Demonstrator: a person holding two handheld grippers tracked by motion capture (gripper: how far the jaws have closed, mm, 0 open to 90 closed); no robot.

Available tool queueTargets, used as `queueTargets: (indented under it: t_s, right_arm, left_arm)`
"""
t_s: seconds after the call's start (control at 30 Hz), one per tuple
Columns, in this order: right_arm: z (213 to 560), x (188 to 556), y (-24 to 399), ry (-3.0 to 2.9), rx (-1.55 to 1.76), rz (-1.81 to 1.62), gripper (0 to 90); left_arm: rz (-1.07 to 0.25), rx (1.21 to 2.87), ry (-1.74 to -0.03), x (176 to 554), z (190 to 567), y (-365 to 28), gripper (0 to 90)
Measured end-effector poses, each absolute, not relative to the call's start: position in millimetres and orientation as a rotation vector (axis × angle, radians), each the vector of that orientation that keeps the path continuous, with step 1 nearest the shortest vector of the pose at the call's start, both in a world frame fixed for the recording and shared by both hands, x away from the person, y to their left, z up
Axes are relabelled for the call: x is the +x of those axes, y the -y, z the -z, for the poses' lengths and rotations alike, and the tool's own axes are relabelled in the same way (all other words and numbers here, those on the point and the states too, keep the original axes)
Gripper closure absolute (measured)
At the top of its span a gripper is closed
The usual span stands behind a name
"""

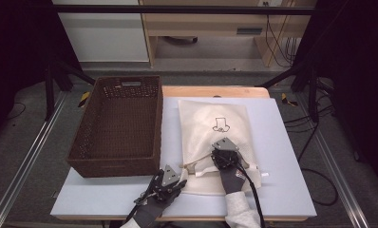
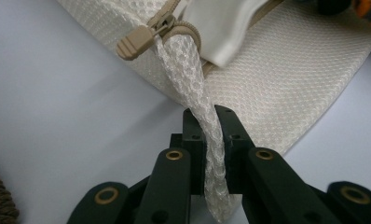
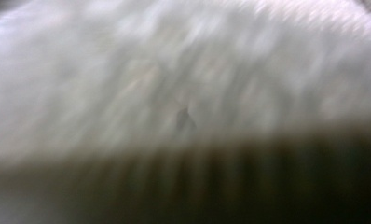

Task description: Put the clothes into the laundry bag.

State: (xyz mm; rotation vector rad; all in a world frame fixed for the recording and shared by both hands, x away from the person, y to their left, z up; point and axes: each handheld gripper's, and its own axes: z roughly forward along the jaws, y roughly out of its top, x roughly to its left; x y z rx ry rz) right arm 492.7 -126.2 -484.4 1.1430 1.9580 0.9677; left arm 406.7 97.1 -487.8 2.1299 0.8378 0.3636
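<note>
Both jaws are sitting nearly closed: left gripper is pinching the mesh loop by the zipper pull; right gripper is pressing the bag mid-table, basket alongside. I'd be keeping the loop taut, anchoring the cloth, pulling slowly.

No words or numbers can be read anywhere. The one sign is a small black line drawing printed on the white mesh bag, an outline figure too small to identify.
</note>
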Motion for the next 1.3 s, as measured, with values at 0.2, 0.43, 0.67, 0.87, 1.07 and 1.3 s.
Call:
queueTargets:
  t_s: [0.2,0.43,0.67,0.87,1.07,1.3]
  right_arm:
    - [480,491,132,-2.020,1.171,-0.968,70.6]
    - [467,455,144,-2.096,1.105,-0.999,48.5]
    - [463,424,154,-2.113,1.109,-1.054,45.3]
    - [474,421,141,-2.205,1.105,-1.042,65.3]
    - [483,431,124,-2.269,1.099,-1.010,85.2]
    - [485,462,111,-2.198,1.152,-0.934,90.0]
  left_arm:
    - [-0.366,2.130,-0.837,407,488,-97,82.2]
    - [-0.365,2.130,-0.837,407,488,-97,82.0]
    - [-0.363,2.130,-0.837,407,488,-97,81.9]
    - [-0.362,2.129,-0.839,407,488,-97,81.9]
    - [-0.362,2.128,-0.839,407,488,-97,81.9]
    - [-0.362,2.128,-0.839,407,488,-97,81.9]
